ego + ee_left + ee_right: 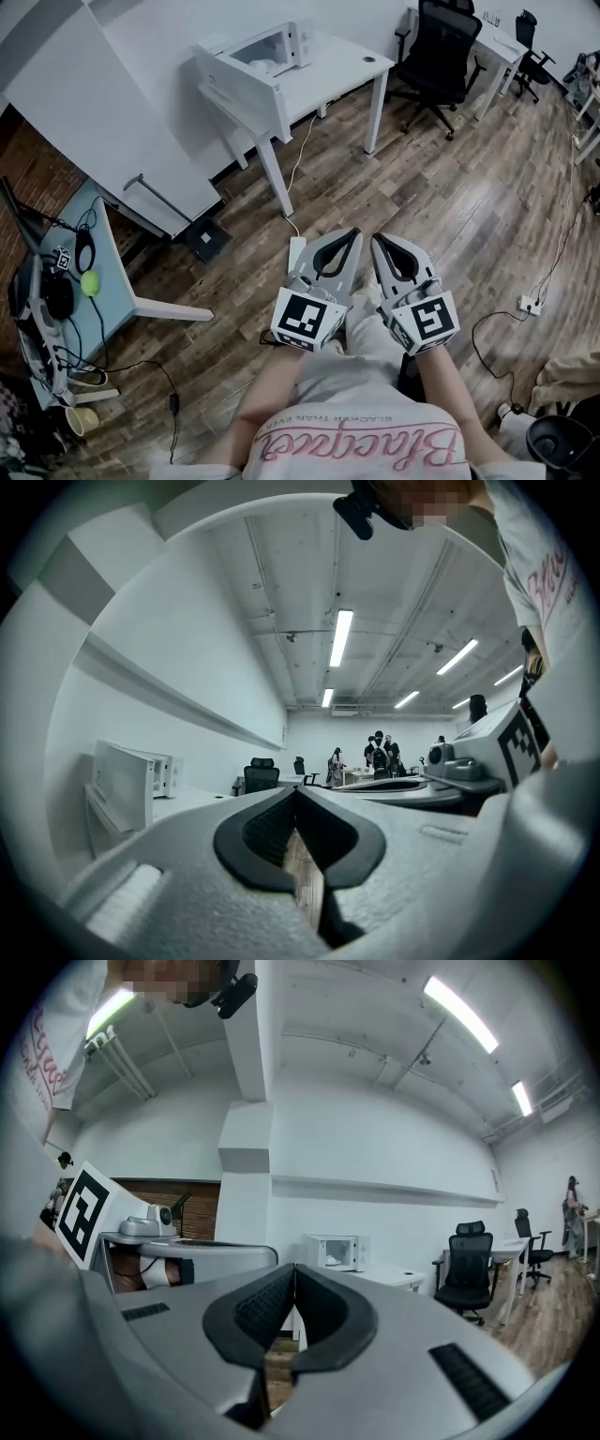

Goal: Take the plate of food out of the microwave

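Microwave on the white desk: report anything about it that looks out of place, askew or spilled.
The microwave has its door standing open, swung out to one side, with a plate in plain view inside. That is the only oddity. Nothing on the white desk looks spilled, tipped or damaged.

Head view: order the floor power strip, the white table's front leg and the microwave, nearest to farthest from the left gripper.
1. Power strip, on the floor just left of the left gripper.
2. Front leg, ahead and slightly left.
3. Microwave, on the tabletop, farthest ahead.
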The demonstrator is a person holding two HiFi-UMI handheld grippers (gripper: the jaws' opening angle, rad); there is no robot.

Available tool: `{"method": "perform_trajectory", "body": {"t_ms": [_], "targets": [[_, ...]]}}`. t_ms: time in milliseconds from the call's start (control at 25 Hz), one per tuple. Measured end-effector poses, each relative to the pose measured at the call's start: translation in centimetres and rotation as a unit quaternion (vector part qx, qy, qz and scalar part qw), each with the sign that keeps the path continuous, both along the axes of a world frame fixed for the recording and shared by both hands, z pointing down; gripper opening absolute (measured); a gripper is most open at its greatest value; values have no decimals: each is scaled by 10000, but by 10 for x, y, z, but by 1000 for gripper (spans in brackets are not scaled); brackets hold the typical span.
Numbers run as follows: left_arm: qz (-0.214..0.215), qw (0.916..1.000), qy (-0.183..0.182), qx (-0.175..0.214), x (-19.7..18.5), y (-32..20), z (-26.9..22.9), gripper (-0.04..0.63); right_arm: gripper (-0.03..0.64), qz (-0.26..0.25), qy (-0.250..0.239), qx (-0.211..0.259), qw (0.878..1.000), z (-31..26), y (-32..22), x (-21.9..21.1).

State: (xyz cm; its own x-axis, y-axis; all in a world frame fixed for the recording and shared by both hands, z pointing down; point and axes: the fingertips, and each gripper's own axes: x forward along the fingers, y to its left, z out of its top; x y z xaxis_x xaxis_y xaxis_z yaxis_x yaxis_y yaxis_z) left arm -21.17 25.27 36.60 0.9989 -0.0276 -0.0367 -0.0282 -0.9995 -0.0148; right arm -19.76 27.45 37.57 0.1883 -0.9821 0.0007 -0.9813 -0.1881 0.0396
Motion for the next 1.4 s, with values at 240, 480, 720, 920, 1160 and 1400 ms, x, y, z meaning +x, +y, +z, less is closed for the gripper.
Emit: {"method": "perform_trajectory", "body": {"t_ms": [240, 480, 720, 920, 1160, 1400], "targets": [[-159, 9999, -2, 4, 26, -24, 1, 5, 12, -158, 20, 21, 9999, -1, -29, 24], [-228, 9997, 62, 33, 66, -51, -7, 5, 12, -193, 2, 52, 9998, -5, -52, 64], [-286, 9996, 31, 3, 106, -73, -4, 5, 12, -194, -76, -3, 9998, 0, -71, 105], [-372, 9993, -33, -26, 137, -94, 0, 5, 11, -324, -80, 16, 9994, 2, -94, 136], [-545, 9984, -94, -101, 183, -119, 0, 5, 12, -559, -108, -124, 9983, 5, -118, 176], [-697, 9975, -110, -104, 232, -139, -8, 5, 12, -798, -138, -45, 9967, -9, -145, 224]]}}
